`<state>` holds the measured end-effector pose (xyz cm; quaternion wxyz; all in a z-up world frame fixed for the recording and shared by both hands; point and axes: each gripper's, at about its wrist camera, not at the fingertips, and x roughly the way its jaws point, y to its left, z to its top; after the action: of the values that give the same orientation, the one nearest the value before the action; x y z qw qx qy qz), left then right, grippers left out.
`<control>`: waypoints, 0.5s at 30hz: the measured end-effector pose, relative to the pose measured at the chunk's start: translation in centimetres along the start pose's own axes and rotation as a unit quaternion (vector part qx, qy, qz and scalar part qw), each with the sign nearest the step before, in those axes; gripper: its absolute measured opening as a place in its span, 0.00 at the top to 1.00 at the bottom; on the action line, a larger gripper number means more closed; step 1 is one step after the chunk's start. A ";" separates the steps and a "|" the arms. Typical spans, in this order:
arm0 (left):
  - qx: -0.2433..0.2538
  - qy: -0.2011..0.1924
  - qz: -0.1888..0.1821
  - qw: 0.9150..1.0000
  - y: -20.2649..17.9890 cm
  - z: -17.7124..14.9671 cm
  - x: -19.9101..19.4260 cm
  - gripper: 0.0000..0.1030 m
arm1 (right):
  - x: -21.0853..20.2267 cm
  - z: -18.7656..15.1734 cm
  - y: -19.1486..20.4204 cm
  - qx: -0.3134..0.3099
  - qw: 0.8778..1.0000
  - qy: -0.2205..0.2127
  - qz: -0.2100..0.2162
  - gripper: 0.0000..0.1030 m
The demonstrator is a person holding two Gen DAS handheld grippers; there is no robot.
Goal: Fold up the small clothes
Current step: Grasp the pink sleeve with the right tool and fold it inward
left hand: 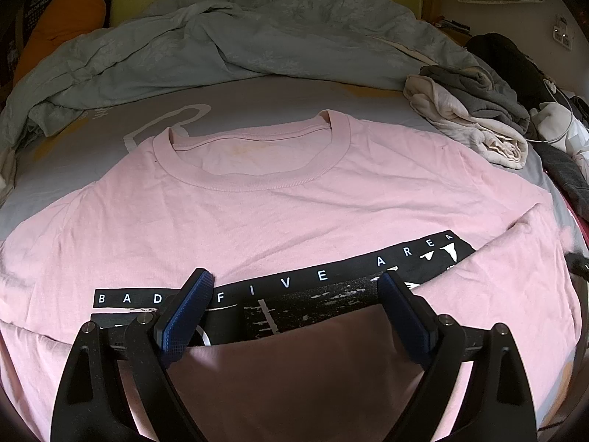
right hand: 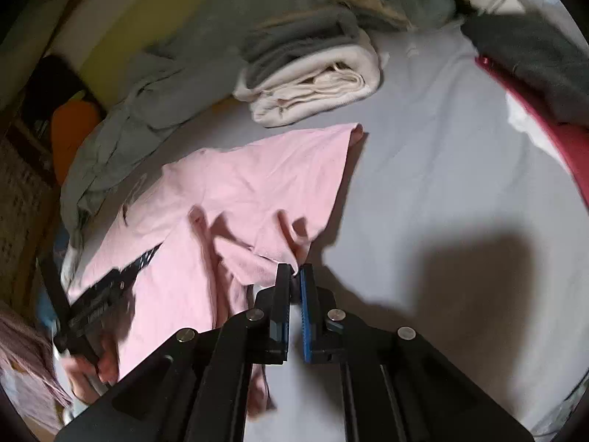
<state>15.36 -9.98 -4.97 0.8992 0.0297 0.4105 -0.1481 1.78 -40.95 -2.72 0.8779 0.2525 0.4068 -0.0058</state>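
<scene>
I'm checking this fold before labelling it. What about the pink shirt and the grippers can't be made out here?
- Pink T-shirt hem: left wrist view, hidden under the open left gripper and the folded-up flap.
- Print wording: the letter after "BAD" sits behind a blue pad.
- Which part of the shirt the right gripper pinches: right wrist view, bunched and blurred.
- Folded clothes pile: items indistinct.

- T-shirt (left hand: 294,206) lies on the bed (left hand: 257,95), directly ahead of left gripper (left hand: 296,281).
- Folded clothes (left hand: 467,118) lie ahead-right, crumpled duvet (left hand: 221,37) beyond.
</scene>
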 end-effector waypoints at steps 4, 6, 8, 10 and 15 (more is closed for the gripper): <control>-0.001 0.000 -0.001 1.000 0.0 0.0 0.1 0.12 | 0.1 -1.9 -0.5 0.005 1.000 0.025 -0.015 0.96; -0.001 0.000 -0.001 1.000 -0.1 -0.1 0.1 0.12 | -0.7 -2.0 -0.5 0.008 1.000 0.018 -0.016 0.93; -0.001 0.000 -0.001 1.000 -0.1 0.0 0.1 0.12 | -1.6 -1.6 -0.7 0.012 1.000 0.002 -0.013 0.86; -0.001 0.001 -0.001 1.000 -0.2 -0.1 0.1 0.11 | -2.5 -0.3 -1.3 0.031 0.999 -0.036 -0.010 0.71; -0.001 0.000 -0.001 1.000 -0.2 -0.1 0.1 0.11 | -0.5 6.1 -3.6 0.085 0.995 -0.058 -0.011 0.40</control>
<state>15.32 -10.19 -5.10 0.8990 0.0286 0.4111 -0.1483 4.98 -46.89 -0.67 0.8752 0.3210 0.3560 -0.0647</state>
